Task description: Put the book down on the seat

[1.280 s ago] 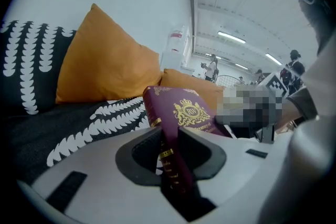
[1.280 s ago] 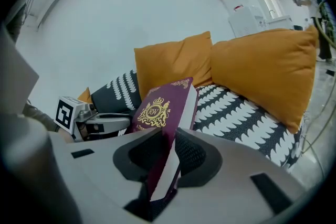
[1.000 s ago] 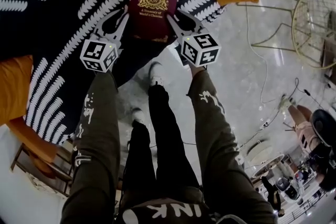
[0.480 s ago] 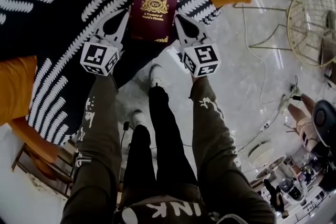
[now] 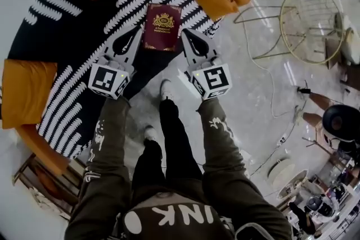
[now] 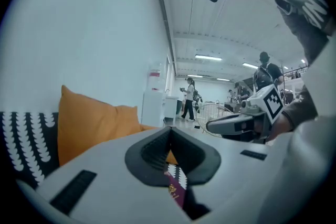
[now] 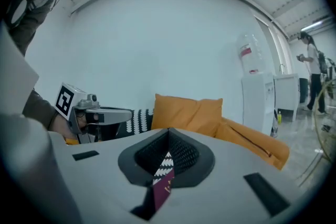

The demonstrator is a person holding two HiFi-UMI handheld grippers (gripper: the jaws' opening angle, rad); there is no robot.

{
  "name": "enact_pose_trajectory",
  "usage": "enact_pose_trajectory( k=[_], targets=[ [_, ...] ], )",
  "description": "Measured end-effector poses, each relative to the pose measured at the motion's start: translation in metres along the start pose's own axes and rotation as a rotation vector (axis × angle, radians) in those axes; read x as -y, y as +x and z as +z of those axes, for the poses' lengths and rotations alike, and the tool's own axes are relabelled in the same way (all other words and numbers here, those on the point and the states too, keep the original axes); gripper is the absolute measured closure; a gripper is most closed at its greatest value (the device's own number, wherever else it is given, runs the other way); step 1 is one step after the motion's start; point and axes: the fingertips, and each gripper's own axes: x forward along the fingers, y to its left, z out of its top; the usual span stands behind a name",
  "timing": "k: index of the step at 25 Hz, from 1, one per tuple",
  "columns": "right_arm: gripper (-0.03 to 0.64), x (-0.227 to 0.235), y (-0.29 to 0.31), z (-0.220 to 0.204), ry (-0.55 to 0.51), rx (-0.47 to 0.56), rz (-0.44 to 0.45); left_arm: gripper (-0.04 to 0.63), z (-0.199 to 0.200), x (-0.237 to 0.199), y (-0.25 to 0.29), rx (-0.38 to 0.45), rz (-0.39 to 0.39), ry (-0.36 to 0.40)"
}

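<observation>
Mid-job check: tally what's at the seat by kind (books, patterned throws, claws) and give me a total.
Book: 1
Patterned throw: 1
Claws: 2 (left claw, right claw)
Total: 4

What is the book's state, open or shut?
Shut: the book lies cover up in the head view, no pages showing.

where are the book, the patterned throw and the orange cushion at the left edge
book (image 5: 163, 28): head view, middle of its maroon cover
patterned throw (image 5: 67, 36): head view, dark cloth left of the book
orange cushion (image 5: 25, 93): head view, middle of its face
</observation>
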Motion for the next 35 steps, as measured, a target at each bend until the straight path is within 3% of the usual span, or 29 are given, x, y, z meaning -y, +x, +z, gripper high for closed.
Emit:
enact_pose_trajectory(
  k=[8,15,27,35],
  targets=[
    [0.607,-0.064,-0.066,0.140,-0.081,0.147,0.004,0.592,0.145,0.040,-0.069,0.111,-0.003,0.058],
    [0.607,-0.128,-0.128,0.217,-0.100,0.218,-0.010,0.592,0.233,0.083,-0.146,0.166,-0.017,0.107],
    [0.607,-0.255,-0.254,0.283,-0.179,0.278,-0.072,0.592,0.305,0.168,-0.296,0.248,-0.058,0.150],
    [0.607,-0.304,-0.308,0.310,-0.186,0.302,-0.094,0.592,0.348,0.210,-0.351,0.279,-0.088,0.161]
  ],
)
